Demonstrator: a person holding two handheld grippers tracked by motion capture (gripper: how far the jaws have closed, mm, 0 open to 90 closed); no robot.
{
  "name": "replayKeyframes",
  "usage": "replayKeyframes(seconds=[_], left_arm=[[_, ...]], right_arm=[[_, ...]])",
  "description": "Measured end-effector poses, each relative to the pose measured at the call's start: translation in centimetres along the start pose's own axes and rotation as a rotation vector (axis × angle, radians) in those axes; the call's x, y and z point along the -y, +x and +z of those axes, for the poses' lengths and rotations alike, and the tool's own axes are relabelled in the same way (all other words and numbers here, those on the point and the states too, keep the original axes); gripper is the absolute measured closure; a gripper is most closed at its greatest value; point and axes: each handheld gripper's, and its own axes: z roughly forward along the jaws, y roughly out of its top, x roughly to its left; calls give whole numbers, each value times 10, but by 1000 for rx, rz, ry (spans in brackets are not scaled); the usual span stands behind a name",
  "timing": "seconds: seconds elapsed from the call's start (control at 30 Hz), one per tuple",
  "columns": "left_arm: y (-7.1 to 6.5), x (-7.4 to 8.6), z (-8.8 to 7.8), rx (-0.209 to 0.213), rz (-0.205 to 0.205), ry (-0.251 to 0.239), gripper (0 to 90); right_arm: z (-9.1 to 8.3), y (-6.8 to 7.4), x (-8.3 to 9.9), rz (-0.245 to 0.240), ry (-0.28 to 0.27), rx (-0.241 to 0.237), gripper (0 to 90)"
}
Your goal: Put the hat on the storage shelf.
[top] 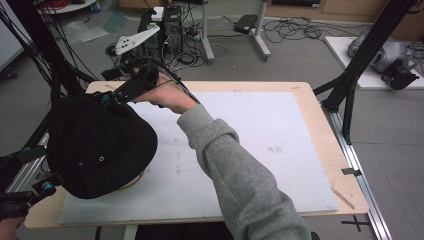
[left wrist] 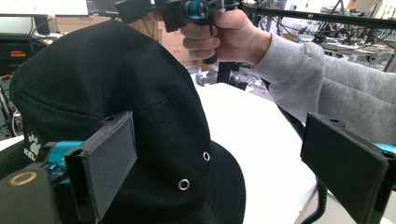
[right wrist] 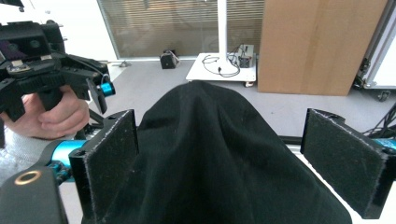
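- Two grippers, one cap, one table.
- Left gripper (top: pixel 42 189): near left corner of the table, beside the cap's near edge; jaws apart, the cap against its left pad (left wrist: pixel 109 161), nothing clamped.
- Cap (top: pixel 97 145): black, with metal eyelets, crown raised, on the white sheet at the left of the table (top: pixel 305 107).
- Right gripper (top: pixel 107 97): at the cap's far edge, arm reaching across from the near side; jaws wide apart, the crown (right wrist: pixel 210 154) between them, pads not pressing.

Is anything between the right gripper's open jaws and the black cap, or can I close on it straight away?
Nothing visible stands between them. The right gripper has its jaws open on either side of the black cap, whose crown rises in the gap, the pads apart from the fabric.
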Motion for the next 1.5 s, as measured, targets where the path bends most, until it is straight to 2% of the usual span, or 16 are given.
replayKeyframes(seconds=[0.2,0.23,0.43,0.57,0.67,0.73,0.8,0.87,1.0,1.1,1.13,1.33,1.43,1.5], left_arm=[[-1,-1,3,5,4,4,108],[-1,-1,4,7,8,8,108],[2,-3,6,15,8,-3,108],[5,-3,7,17,5,-2,108],[10,-1,9,15,-6,0,108],[13,-1,11,17,-13,-1,108],[13,-1,12,18,-12,0,108],[14,-2,14,20,-8,2,108],[14,-3,13,15,-8,-3,108],[15,-3,12,15,-9,-8,108],[16,-3,12,13,-10,-9,108],[15,-5,12,13,-3,-12,108],[15,-4,12,11,-6,-10,108],[16,-4,13,12,-9,-10,108]], right_arm=[[-16,4,6,2,7,23,106],[-25,8,9,-3,9,43,105],[-56,17,25,-3,8,94,106],[-81,22,40,10,3,138,105],[-101,25,51,38,-17,167,105],[-112,27,57,63,-8,192,106],[-123,30,67,53,-26,212,105],[-132,30,75,79,-22,227,106],[-151,33,88,94,-48,264,106],[-159,36,94,96,-59,281,106],[-167,39,99,99,-66,301,106],[-183,47,116,104,-62,385,106],[-190,53,126,113,-54,405,105],[-196,54,133,121,-60,397,106]])
